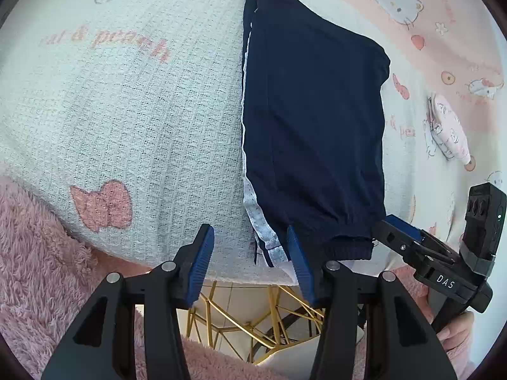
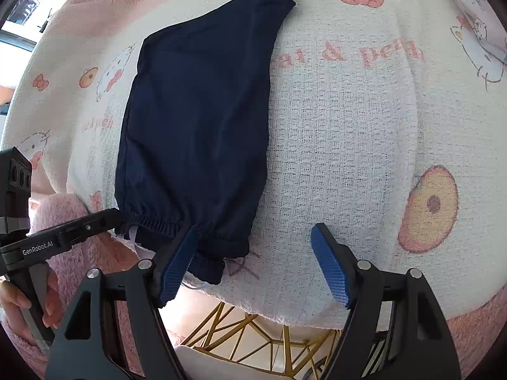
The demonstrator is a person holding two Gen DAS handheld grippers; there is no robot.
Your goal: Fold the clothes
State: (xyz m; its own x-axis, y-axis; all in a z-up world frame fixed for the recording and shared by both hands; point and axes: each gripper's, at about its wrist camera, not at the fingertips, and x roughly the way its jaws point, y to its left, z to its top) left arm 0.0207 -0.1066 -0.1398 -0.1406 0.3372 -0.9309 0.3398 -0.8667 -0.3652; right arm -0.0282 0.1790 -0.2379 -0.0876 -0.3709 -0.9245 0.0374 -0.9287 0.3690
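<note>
With the navy shorts [image 1: 317,120] folded lengthwise on the cartoon-print blanket [image 1: 142,120], both grippers hover at its 6 o'clock waistband end. Left gripper [image 1: 250,262] half open, right gripper [image 2: 253,262] wider, neither gripping cloth. Next, I judge, comes pinching the waistband corners and folding toward 12 o'clock.

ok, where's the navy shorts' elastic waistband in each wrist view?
Left wrist: waistband low, right of centre, just right of this gripper's right pad.
Right wrist: waistband low, left of centre, partly behind this gripper's left pad.
Shared landmark: the "cat & peach" lettering on the white blanket.
</note>
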